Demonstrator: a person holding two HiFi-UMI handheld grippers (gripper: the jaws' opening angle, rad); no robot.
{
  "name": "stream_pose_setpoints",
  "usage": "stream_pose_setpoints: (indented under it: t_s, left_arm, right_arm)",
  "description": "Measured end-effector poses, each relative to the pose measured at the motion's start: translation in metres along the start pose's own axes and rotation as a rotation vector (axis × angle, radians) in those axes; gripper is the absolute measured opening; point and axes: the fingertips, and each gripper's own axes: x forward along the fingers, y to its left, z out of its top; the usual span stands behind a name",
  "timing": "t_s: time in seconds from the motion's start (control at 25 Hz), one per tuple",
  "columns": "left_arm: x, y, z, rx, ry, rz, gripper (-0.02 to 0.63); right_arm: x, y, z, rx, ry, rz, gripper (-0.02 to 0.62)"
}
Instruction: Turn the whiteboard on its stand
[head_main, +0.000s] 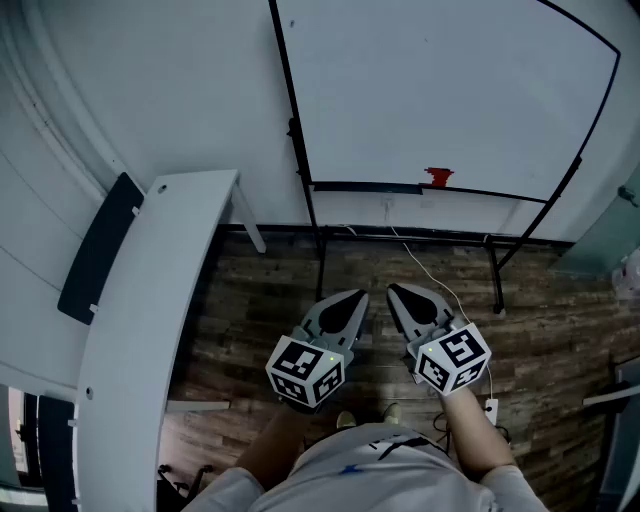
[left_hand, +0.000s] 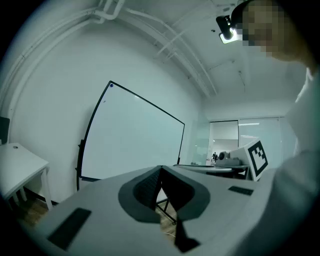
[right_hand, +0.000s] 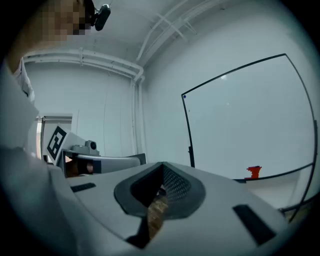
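The whiteboard (head_main: 440, 90) on its stand (head_main: 497, 272) is well ahead of both grippers. Jaws of left gripper (head_main: 352, 300) and right gripper (head_main: 402, 294) are clenched, empty.

Smooth glossy whiteboard (head_main: 440, 90), black metal stand (head_main: 495, 270), rough wood-plank floor (head_main: 270, 300).

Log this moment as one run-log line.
left gripper: shut, empty | right gripper: shut, empty | whiteboard: untouched, ahead of both grippers

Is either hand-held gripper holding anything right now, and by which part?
Nothing. Left hand-held gripper and right hand-held gripper are both shut and empty, away from the whiteboard.
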Motion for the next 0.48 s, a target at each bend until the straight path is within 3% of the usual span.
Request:
stream_pose_setpoints:
  t_s: [0.24,0.48]
  left_arm:
    - [-0.014,0.006,-0.003,-0.003,-0.001,-0.009,0.003]
    - [-0.042,0.042,0.003,0.003,-0.016,0.033,0.003]
  right_arm:
    - [0.001,0.013,-0.003,0.036,-0.004,0.015,0.012]
    - [0.009,0.016,-0.002,0.071,-0.036,-0.010,0.012]
